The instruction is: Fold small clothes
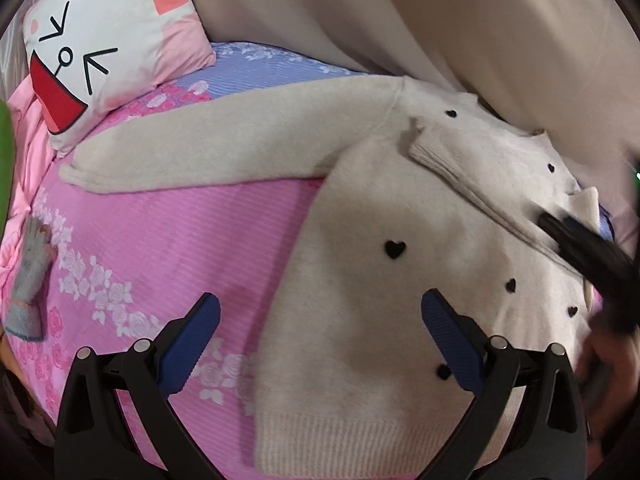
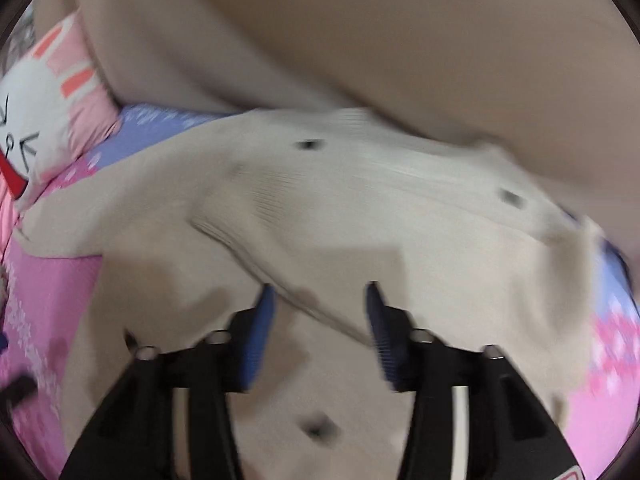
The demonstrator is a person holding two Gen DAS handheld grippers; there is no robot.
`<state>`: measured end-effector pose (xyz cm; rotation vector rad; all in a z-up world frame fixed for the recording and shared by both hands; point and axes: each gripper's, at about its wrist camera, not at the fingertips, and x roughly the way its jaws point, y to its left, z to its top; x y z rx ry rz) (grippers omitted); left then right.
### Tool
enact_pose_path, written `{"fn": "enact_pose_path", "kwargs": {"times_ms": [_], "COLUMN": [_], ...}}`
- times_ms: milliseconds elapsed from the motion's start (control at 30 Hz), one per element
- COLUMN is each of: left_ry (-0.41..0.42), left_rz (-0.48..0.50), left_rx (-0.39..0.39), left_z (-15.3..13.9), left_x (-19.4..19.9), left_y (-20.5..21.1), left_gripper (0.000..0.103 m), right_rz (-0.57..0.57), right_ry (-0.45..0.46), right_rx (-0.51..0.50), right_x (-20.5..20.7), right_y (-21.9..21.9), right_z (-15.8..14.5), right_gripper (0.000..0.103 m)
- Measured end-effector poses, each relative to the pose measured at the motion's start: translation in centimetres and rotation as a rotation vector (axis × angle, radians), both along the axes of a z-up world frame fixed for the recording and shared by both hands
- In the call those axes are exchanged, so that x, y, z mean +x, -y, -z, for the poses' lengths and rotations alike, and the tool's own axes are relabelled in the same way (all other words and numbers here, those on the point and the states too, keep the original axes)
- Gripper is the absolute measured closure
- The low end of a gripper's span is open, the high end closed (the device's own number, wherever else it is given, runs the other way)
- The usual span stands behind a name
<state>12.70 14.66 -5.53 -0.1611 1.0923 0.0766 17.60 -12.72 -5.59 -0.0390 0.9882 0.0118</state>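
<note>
A cream fuzzy sweater with small black hearts lies on the pink bedsheet. Its left sleeve stretches out to the left; the right sleeve is folded diagonally across the chest. My left gripper is open and empty, hovering over the sweater's lower left edge. My right gripper is open above the folded sleeve's cuff; it holds nothing. It shows blurred at the right in the left wrist view.
A white and pink cartoon pillow lies at the back left. A beige blanket is heaped behind the sweater. A grey knit glove lies at the left edge of the bed.
</note>
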Motion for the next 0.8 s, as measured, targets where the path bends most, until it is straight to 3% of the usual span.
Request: {"fn": "enact_pose_path", "kwargs": {"times_ms": [133,233,367,533,567,600,633,733,767,800], "left_ry": [-0.019,-0.039,-0.053,-0.099,-0.117,-0.140,-0.170,-0.228,-0.211,-0.224], "left_rz": [0.031,0.044,0.069,0.053,0.029,0.004,-0.016,0.017,0.052,0.098], "left_rx": [0.023,0.017,0.019,0.014,0.006,0.000,-0.006,-0.037,-0.041,-0.061], "left_z": [1.1,1.7,2.3,4.1,4.7,5.4,6.3,8.1,7.7,7.5], "left_x": [-0.9,-2.0,-3.7,-6.1,-6.3,-6.5,-6.6,-6.9,-7.2,-7.5], "left_y": [1.6,2.8,3.7,2.0,1.1,0.3,-0.6,-1.4,-1.1,-0.6], "left_gripper": [0.005,0.005,0.005,0.005,0.005,0.005,0.005,0.029,0.050,0.054], "right_rz": [0.206,0.339,0.402,0.381,0.374,0.366,0.352,0.339,0.331,0.323], "right_ry": [-0.155,-0.219,-0.276,-0.261,-0.258,-0.254,-0.250,-0.230,-0.215,-0.202], "right_rx": [-0.067,0.018,0.137,0.143,0.152,0.163,0.176,0.176,0.168,0.149], "right_x": [-10.3,-16.7,-21.4,-23.7,-23.8,-23.8,-23.8,-23.8,-23.9,-24.4], "right_y": [10.5,14.3,13.9,11.1,10.6,10.5,10.1,9.9,9.8,9.6], "right_z": [1.7,3.0,5.5,6.5,6.5,6.4,6.3,5.1,4.4,3.5], "right_gripper": [0.051,0.050,0.049,0.049,0.051,0.065,0.087,0.093,0.093,0.094]}}
